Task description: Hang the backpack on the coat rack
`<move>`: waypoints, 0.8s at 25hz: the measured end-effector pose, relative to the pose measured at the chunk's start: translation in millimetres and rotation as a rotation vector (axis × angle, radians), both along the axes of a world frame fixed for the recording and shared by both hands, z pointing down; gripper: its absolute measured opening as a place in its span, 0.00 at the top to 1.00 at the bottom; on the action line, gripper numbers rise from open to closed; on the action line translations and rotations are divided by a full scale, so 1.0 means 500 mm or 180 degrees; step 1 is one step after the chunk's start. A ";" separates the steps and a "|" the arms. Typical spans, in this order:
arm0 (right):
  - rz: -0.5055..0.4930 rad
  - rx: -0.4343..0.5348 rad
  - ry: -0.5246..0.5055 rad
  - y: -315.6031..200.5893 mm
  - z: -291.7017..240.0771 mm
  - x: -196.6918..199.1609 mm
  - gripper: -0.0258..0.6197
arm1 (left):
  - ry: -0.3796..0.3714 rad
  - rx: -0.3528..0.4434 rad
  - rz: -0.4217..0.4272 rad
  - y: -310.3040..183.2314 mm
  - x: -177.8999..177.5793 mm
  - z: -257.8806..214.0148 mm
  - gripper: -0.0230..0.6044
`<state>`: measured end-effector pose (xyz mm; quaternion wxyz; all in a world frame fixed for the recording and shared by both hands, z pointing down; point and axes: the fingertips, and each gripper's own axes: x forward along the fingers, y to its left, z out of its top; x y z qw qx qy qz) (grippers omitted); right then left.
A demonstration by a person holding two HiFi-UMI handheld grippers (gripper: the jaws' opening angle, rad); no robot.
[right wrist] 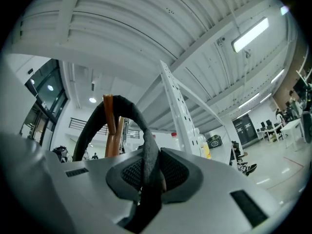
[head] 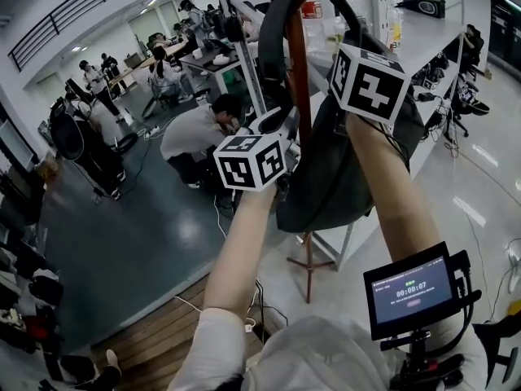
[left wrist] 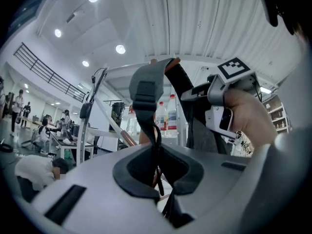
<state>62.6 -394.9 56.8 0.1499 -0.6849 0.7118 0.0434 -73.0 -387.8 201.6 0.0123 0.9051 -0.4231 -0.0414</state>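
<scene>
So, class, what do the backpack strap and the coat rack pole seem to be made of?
The backpack strap: dark matte woven webbing, judging by its coarse weave and limp bend. The coat rack pole: probably varnished wood, orange-brown and glossy.

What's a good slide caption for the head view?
Left gripper and right gripper, each shut on a strap, hold the dark backpack at the wooden coat rack.

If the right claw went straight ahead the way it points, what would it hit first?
Most likely the coat rack pole, just ahead and slightly left of the right claw, which is shut on the backpack strap. Depth is hard to judge.
</scene>
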 end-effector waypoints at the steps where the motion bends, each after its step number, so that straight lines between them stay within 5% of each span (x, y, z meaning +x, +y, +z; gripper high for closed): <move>1: -0.0018 -0.0020 0.0030 -0.002 0.011 -0.007 0.89 | 0.0005 -0.0047 0.0020 0.000 0.004 0.016 0.94; 5: -0.0073 0.0032 0.0052 0.006 0.036 -0.020 0.89 | 0.0049 -0.0037 0.0107 0.015 0.023 0.046 0.94; 15: -0.0151 0.0525 0.0206 0.049 0.046 -0.037 0.89 | -0.0026 0.0800 -0.0077 0.080 0.014 0.036 0.94; 20: -0.0249 0.0598 0.0223 0.058 0.056 -0.033 0.89 | 0.0232 0.0987 0.0085 0.153 -0.033 0.028 0.93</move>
